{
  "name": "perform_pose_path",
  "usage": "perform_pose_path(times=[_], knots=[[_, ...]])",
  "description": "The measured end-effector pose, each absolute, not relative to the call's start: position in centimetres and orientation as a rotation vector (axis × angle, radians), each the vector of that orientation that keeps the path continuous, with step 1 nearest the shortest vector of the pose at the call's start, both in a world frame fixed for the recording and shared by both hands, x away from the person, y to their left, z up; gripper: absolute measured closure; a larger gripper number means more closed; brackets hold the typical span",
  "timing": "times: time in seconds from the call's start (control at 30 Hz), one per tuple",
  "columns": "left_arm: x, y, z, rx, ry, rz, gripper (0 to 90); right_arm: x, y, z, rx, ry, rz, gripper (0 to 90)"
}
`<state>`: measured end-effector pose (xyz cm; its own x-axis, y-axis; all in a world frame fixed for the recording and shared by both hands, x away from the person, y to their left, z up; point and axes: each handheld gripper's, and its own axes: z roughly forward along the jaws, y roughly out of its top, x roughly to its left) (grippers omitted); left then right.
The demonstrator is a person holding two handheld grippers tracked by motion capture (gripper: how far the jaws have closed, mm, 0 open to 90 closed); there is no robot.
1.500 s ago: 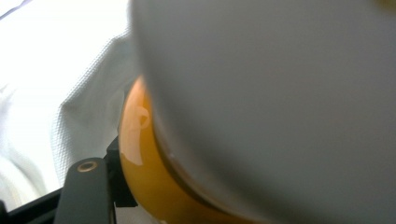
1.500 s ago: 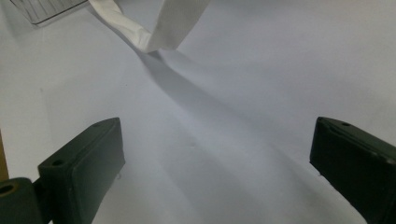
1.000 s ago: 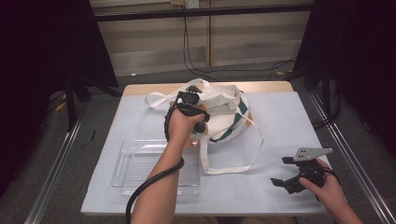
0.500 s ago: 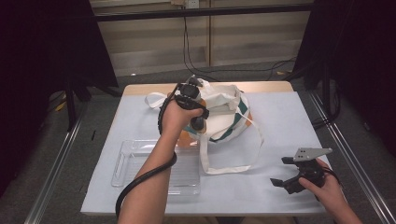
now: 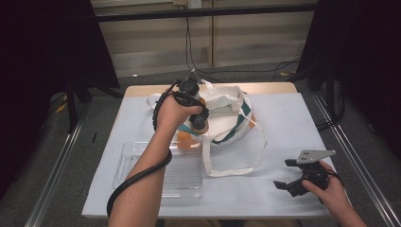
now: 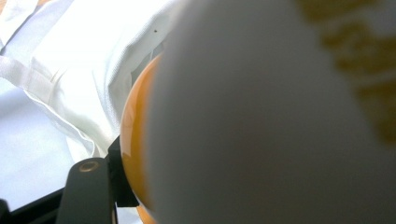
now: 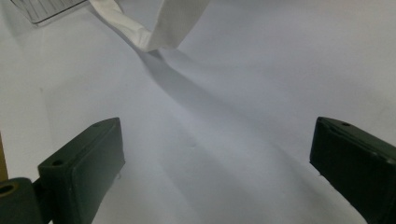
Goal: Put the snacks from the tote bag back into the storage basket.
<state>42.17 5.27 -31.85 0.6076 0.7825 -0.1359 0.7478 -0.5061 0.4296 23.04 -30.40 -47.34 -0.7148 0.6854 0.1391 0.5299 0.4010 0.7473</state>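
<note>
A white cloth bag (image 5: 227, 106) with green trim lies at the middle back of the table. My left gripper (image 5: 198, 124) hangs over its near left side, tilted down, shut on a rounded orange and white object (image 6: 135, 140). In the left gripper view one black jaw presses against the orange side, and a blurred white surface (image 6: 261, 121) sits close to the lens. More orange (image 5: 185, 138) shows at the bag's near edge. My right gripper (image 5: 284, 174) rests low at the front right, open (image 7: 215, 163), nothing between its jaws.
A clear plastic tray (image 5: 179, 175) stands at the front left, under the left forearm. The bag's long white strap (image 5: 231, 161) loops across the white table (image 5: 293, 123) toward the right gripper; its end (image 7: 154, 28) lies ahead of the open jaws.
The left hand has shifted slightly left and back over the bag, and the gripper has tilted with the object in it. The right gripper has stayed put.
</note>
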Motion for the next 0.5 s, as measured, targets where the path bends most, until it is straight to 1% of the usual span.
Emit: perform_pose_path(times=[0.1,0.5], knots=[[42.1,5.2,-31.3,2.415,1.194,0.094,32.2,23.0,-30.4,-47.3,1.09,2.464,1.207,2.4],[41.4,5.3,-29.0,2.426,1.181,0.089,32.2,23.0,-30.4,-47.3,1.086,2.467,1.208,2.4]])
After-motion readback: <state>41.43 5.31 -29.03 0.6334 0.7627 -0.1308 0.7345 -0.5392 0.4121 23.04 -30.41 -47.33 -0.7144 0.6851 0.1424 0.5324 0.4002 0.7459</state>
